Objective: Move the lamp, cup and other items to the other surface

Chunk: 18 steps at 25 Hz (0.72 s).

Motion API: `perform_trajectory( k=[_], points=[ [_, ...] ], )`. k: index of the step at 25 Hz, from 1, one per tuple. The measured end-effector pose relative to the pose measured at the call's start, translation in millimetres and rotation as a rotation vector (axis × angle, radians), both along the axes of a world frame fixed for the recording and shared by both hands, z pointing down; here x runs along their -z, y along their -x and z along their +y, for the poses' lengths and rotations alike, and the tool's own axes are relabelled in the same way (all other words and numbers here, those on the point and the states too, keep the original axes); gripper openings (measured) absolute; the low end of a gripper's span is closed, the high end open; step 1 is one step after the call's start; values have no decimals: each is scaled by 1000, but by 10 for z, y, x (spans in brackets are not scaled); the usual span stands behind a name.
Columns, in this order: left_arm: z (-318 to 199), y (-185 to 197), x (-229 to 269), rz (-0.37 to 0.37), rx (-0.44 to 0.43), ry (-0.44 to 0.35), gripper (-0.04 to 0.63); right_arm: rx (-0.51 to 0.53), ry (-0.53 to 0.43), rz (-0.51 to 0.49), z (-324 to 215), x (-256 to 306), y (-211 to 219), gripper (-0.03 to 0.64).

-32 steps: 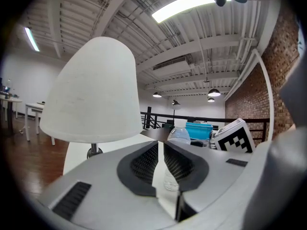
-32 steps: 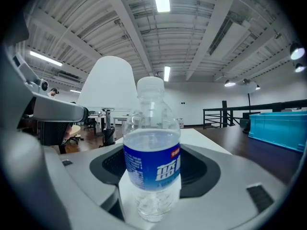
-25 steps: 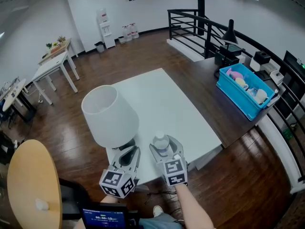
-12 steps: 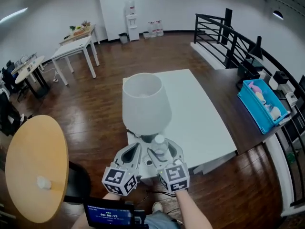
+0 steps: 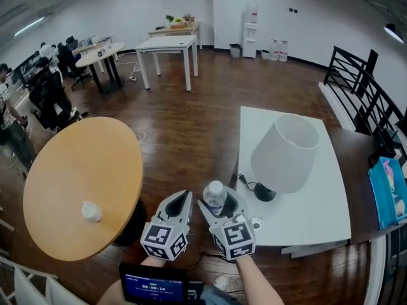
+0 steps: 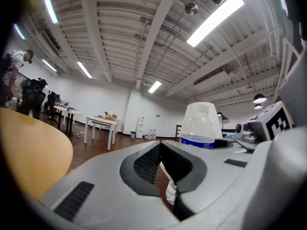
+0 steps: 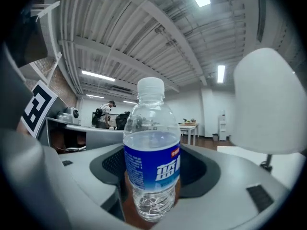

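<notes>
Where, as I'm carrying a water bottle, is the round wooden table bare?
Most of the round yellow wooden tabletop is bare: its middle and far side are free. Only a small white cup sits near the near edge. The white rectangular table is crowded at its near left by the white-shaded lamp.

My left gripper [image 5: 182,199] and my right gripper [image 5: 219,201] were smooth pale grey moulded shells. Each jaw carried a dark ribbed pad [image 6: 148,162] set in a black-rimmed hollow, with a short dark slot [image 6: 76,196] farther back on the shell. Behind the jaws sat the left cube [image 5: 165,240] and the right cube [image 5: 233,237], white with black square markers on their faces, and my right forearm [image 5: 257,281] was bare.
</notes>
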<state>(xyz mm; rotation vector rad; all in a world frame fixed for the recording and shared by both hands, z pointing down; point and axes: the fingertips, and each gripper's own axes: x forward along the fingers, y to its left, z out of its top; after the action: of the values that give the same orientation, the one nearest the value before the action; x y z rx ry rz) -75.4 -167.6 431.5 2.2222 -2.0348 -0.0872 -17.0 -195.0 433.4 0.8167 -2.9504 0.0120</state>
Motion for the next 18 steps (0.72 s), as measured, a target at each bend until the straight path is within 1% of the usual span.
perform_trajectory(
  k=[2, 4, 10, 14, 18],
  points=[
    [221, 472, 76, 2, 94, -4, 12, 91, -1, -8, 178, 84, 504, 290],
    [440, 874, 143, 0, 171, -12, 12, 168, 5, -15, 371, 113, 958, 290],
    [1128, 1903, 223, -36, 362, -18, 12, 356, 28, -38, 976, 51, 2125, 290],
    [1615, 2473, 201, -47, 476, -8, 12, 457, 43, -39, 1392, -36, 2759, 290],
    [1990, 2886, 159, -51, 556, 5, 12, 541, 57, -18, 1751, -183, 3267, 290]
  ],
)
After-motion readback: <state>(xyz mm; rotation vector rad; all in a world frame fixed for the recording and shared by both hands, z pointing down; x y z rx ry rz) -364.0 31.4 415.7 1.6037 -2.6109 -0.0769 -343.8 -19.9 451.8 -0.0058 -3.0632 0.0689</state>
